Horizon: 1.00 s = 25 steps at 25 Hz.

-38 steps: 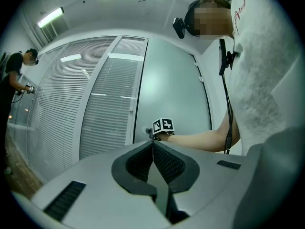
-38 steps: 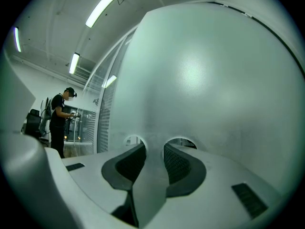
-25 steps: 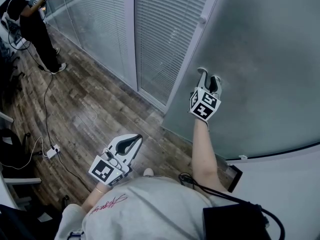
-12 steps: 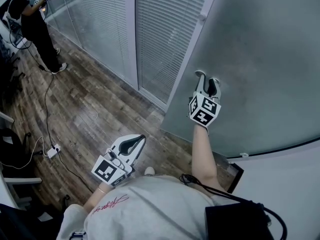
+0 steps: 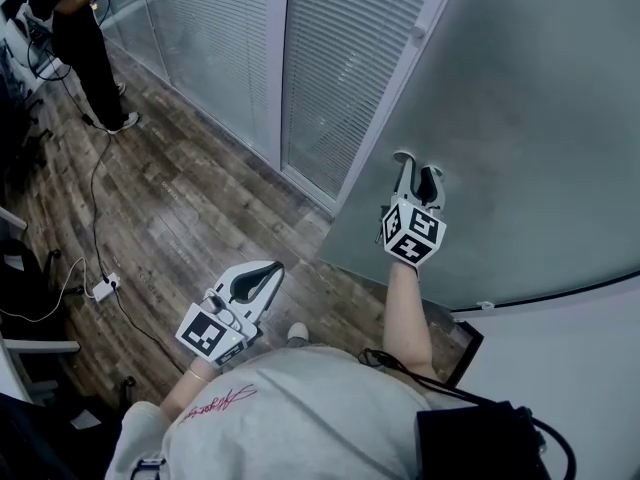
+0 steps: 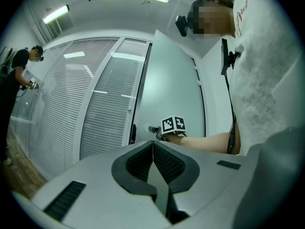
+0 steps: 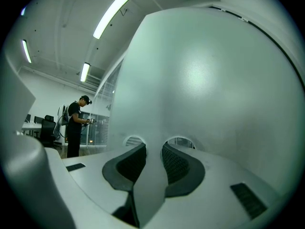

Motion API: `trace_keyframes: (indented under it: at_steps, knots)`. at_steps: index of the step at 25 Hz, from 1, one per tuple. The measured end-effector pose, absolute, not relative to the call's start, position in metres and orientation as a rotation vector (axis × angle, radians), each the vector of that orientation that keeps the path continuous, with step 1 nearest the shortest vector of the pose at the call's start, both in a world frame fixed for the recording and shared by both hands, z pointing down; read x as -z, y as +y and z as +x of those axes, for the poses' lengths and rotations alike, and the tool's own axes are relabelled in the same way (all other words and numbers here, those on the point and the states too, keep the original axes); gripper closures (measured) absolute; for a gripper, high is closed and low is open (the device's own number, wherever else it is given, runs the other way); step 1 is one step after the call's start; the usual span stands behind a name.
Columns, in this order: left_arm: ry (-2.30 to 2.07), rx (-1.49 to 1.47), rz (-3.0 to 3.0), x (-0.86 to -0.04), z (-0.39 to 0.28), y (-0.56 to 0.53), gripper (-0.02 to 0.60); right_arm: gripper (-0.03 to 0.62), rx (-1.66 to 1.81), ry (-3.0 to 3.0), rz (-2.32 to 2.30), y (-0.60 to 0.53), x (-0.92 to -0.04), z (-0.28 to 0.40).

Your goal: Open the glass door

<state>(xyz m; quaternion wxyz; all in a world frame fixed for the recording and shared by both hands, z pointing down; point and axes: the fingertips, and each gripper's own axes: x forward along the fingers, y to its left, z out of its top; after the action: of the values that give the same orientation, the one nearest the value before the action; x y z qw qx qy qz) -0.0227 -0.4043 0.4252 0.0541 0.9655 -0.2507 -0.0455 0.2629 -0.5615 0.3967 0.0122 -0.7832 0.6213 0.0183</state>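
The right arm is stretched forward, forearm bare, and holds the right tool level. Its jaws are spread with nothing between them, and both tips rest against the frosted glass door. The left arm is bent close to the body. The left tool is also level, low and well apart from the door, jaws pressed together on nothing.

The door fills the upper right of the head view and stands at an angle to the wall of blinds on its left. Wood-look floor lies below. A cable runs across it to a power strip. A second person stands far off at the top left. A black box sits at the wearer's right side.
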Motion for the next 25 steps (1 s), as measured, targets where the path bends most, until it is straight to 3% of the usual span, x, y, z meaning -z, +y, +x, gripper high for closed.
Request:
trace_keyframes:
  at_steps: [12,25]
  knots:
    - [-0.576,0.142,2.998,-0.416,-0.020,-0.359,0.565,0.476,-0.047,2.005,-2.385,-0.506,-0.397,0.226]
    - [-0.509,0.134,3.017,-0.420,-0.066,-0.286,0.565,0.476,-0.026,2.019,-2.394,-0.430,-0.398,0.194]
